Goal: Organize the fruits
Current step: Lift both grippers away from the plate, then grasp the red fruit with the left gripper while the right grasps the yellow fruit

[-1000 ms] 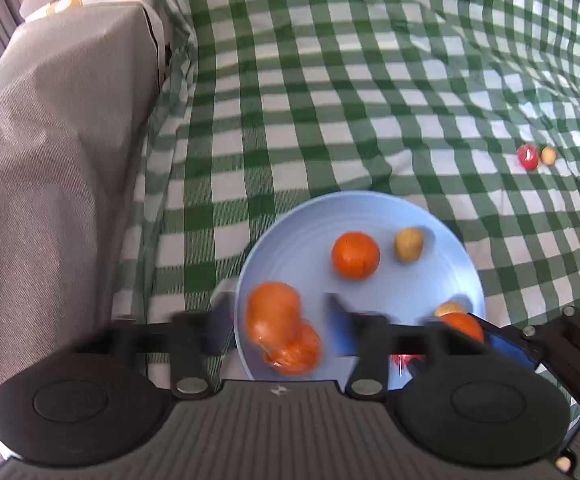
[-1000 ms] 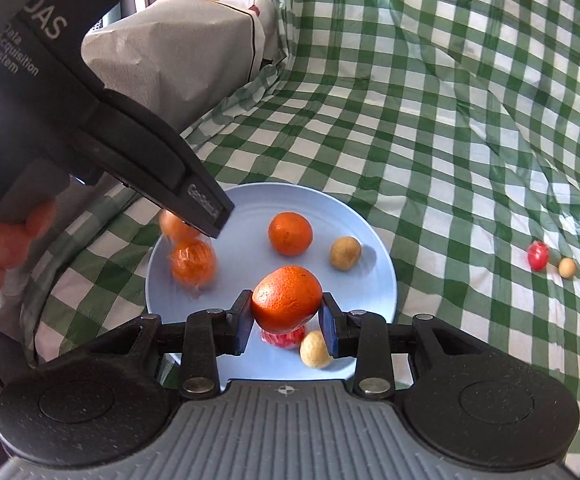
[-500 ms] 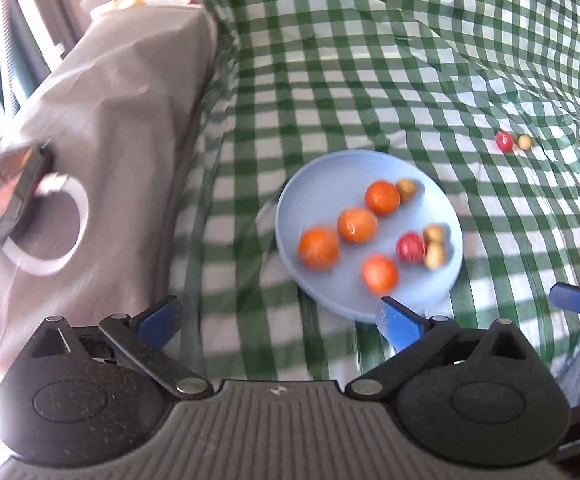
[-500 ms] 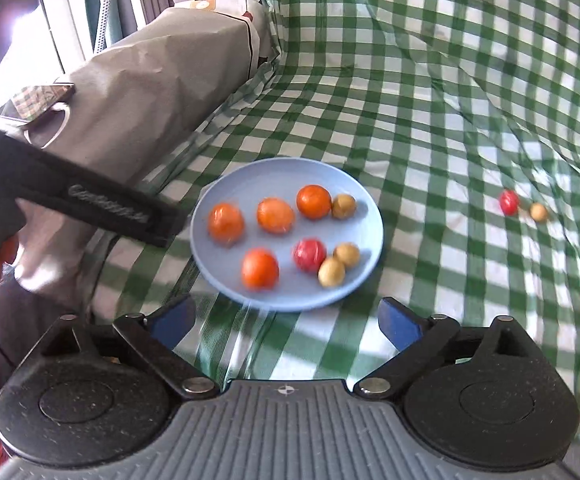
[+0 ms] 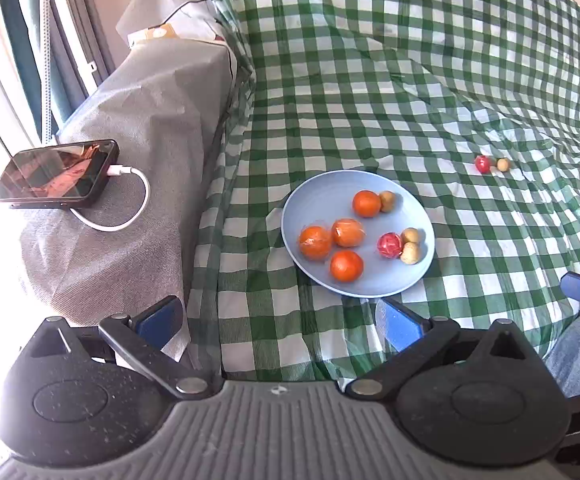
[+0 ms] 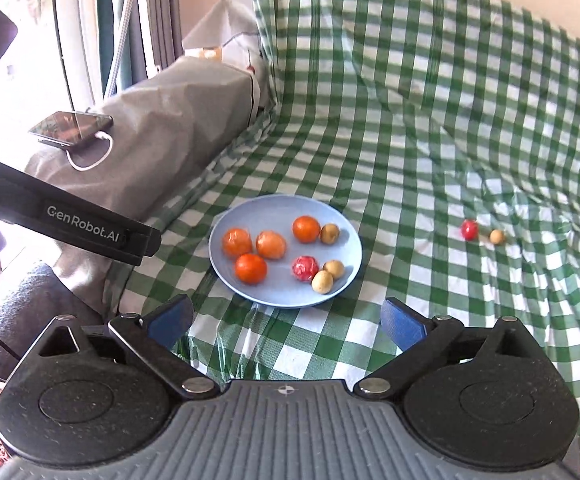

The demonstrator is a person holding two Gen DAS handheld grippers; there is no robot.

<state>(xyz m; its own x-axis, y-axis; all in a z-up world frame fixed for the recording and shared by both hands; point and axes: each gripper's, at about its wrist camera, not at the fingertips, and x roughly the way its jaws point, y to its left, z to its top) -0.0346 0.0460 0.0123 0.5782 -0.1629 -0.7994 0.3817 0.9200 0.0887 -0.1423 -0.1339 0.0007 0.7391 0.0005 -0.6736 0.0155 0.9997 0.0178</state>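
Observation:
A light blue plate [image 5: 321,192] [image 6: 266,208] lies on the green checked cloth and holds several oranges [image 5: 346,265] [image 6: 250,268], a red fruit [image 5: 389,245] [image 6: 305,268] and three small tan fruits [image 5: 410,253] [image 6: 322,281]. A small red fruit [image 5: 482,163] [image 6: 469,229] and a tan one [image 5: 502,164] [image 6: 497,236] lie on the cloth to the right. My left gripper [image 5: 280,322] is open and empty, held back from the plate. My right gripper [image 6: 286,318] is open and empty, just short of the plate.
A grey covered armrest [image 5: 142,128] [image 6: 170,128] stands at the left with a phone [image 5: 56,174] [image 6: 70,127] and white cable on it. The left gripper's black body [image 6: 70,224] reaches in at the left of the right wrist view.
Both grippers let go of their oranges onto the plate, opened wide and pulled back from it.

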